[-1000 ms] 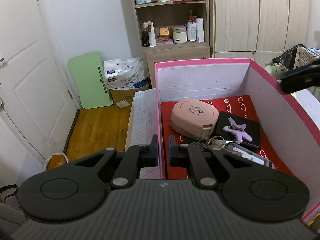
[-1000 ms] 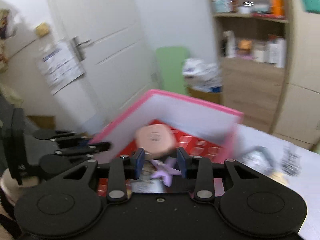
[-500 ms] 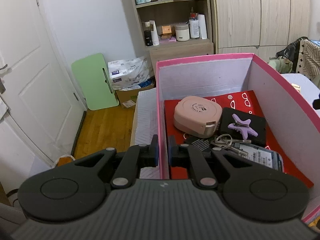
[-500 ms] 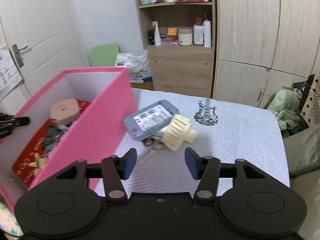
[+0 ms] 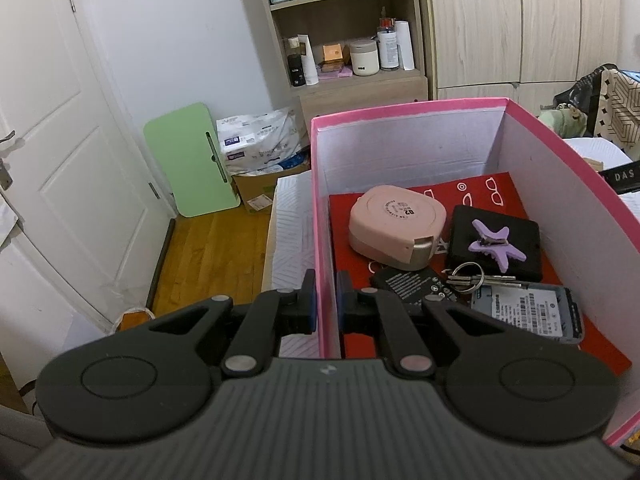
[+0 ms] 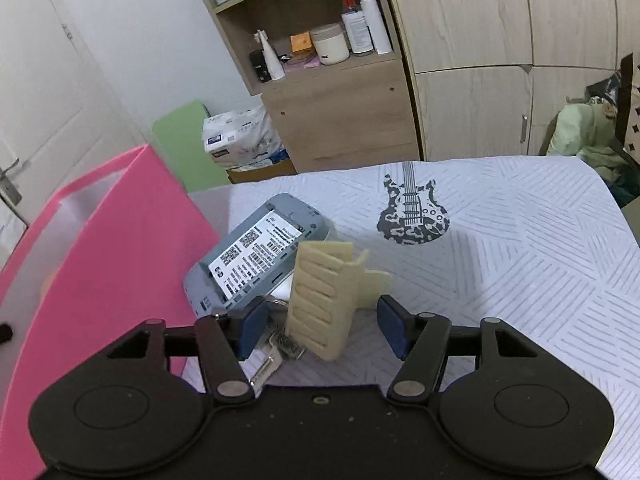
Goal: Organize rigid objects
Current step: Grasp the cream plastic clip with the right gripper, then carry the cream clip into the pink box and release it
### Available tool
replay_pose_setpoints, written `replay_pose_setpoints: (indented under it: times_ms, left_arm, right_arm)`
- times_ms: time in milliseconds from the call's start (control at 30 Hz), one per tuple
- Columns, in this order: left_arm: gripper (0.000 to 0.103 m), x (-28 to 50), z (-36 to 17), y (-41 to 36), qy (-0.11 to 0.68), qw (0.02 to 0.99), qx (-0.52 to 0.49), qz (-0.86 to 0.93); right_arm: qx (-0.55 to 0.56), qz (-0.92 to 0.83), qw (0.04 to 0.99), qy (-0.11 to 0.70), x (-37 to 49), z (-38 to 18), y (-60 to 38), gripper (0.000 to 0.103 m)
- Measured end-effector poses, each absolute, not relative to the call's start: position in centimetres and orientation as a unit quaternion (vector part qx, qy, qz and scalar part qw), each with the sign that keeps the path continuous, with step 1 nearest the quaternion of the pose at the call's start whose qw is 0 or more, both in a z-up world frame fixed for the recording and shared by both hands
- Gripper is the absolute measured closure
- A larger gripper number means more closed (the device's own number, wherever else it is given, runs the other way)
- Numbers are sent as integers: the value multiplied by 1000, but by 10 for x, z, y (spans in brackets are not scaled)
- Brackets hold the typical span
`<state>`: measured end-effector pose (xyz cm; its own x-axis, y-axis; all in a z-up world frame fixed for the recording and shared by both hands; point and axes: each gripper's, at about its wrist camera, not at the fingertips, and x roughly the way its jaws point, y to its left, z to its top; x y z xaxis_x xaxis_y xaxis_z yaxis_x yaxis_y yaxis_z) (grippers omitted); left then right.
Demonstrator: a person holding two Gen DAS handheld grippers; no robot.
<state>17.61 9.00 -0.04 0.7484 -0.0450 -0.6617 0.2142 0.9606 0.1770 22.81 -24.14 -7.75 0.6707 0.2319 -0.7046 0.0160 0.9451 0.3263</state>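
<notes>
White door [image 5: 60, 168], wood floor [image 5: 208, 256], open shelf unit [image 5: 344, 28], pale wardrobe [image 6: 500, 52].

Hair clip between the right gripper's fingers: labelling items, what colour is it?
Cream, a ribbed claw-style hair clip; clearest in the right wrist view.

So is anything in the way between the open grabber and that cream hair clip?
No. The cream hair clip already sits between the closing jaws of the right gripper, untouched. Keys lie beside and under it.
</notes>
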Motion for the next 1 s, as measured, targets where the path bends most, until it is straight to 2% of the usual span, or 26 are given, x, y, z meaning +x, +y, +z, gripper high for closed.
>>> replay_pose_setpoints:
  times_ms: [33, 400, 733, 1000]
  left_arm:
    - [96, 176, 0, 90, 348, 927, 122, -70]
    - [96, 178, 0, 89, 353, 925, 122, -68]
    - [96, 177, -1, 93, 348, 928, 114, -68]
    - [96, 175, -1, 95, 344, 930, 107, -71]
  right_arm:
    - [159, 60, 900, 401, 227, -76, -242, 64]
    - [153, 63, 914, 370, 181, -37, -243, 66]
    - [108, 162, 916, 350, 157, 36, -200, 66]
    - [29, 287, 867, 405, 173, 70, -126, 66]
